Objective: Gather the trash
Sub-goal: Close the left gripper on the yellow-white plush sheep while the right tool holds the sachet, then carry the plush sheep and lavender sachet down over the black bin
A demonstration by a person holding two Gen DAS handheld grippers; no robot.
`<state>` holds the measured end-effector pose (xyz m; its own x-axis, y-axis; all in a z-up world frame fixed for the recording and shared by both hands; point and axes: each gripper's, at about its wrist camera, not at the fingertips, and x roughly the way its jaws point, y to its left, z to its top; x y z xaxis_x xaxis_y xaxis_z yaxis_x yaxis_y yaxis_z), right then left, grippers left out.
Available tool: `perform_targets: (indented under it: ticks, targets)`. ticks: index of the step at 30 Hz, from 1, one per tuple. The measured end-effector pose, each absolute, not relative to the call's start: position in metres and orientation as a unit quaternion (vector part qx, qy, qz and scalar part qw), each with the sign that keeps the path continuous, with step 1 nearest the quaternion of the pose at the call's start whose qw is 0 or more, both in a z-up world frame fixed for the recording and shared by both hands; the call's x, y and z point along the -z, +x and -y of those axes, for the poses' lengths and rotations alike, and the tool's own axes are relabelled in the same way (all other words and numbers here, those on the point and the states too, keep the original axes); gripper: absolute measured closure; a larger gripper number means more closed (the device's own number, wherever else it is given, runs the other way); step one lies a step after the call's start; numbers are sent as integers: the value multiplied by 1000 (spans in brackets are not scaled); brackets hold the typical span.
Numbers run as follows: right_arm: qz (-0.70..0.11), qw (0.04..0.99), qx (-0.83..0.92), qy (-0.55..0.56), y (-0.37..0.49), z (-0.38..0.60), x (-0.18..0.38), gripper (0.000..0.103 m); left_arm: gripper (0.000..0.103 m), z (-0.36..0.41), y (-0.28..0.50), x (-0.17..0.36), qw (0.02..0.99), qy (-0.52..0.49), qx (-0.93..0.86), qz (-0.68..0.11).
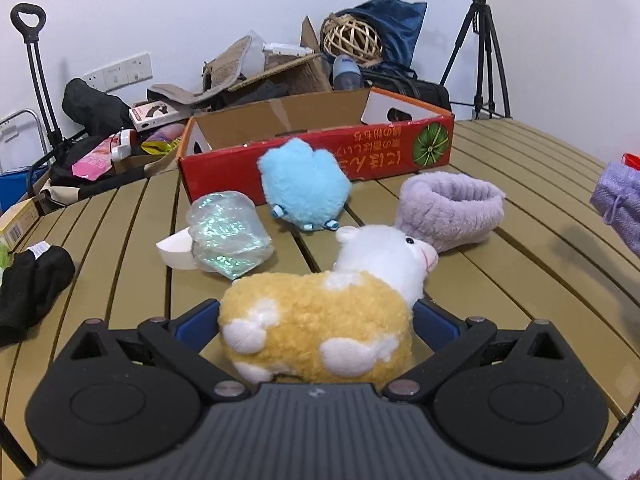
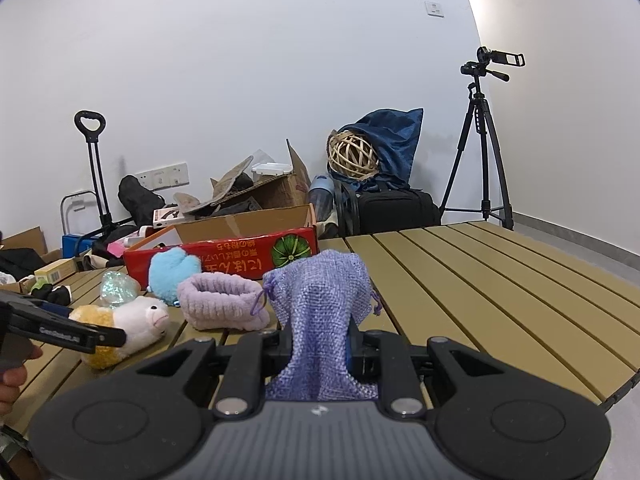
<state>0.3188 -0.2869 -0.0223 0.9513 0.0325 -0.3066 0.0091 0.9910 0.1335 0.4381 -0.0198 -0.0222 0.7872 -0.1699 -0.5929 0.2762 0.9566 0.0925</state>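
Observation:
A yellow-and-white plush sheep (image 1: 320,320) lies on the slatted table (image 1: 532,168). My left gripper (image 1: 316,306) stands open, with a blue pad on either side of the sheep's body, which does not look squeezed. From the right wrist view, one left finger (image 2: 80,334) crosses in front of the sheep (image 2: 136,316). My right gripper (image 2: 320,340) is shut on a lavender drawstring pouch (image 2: 320,300), held above the table. A crumpled iridescent wrapper (image 1: 228,236) and a white paper scrap (image 1: 176,254) lie past the sheep. Behind them stands an open red cardboard box (image 1: 320,160).
A blue plush (image 1: 302,184) and a fluffy purple band (image 1: 448,208) sit in front of the box. Black socks (image 1: 28,288) lie at the table's left edge. Beyond the table are piled bags, cartons, a trolley and a camera tripod (image 2: 480,152).

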Motion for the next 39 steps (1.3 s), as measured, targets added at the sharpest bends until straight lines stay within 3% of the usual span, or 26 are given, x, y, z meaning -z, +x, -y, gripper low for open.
perform_targets:
  ticks: [10,16,23,39]
  targets:
    - [-150,986,-16,73,314,292,20,85,0,28,441,29,943,89,93,-307]
    - [-143,986,-22,80,308,297,16,85,9,29,433,28,947,93,83,-296]
    - [-138,986,-32,84,303,302,13,85,9,28,417,21,953,86,55,-285]
    - [-130,984,-81,90,284,298,4,85,9,22,336,-20,971,39,7,-237]
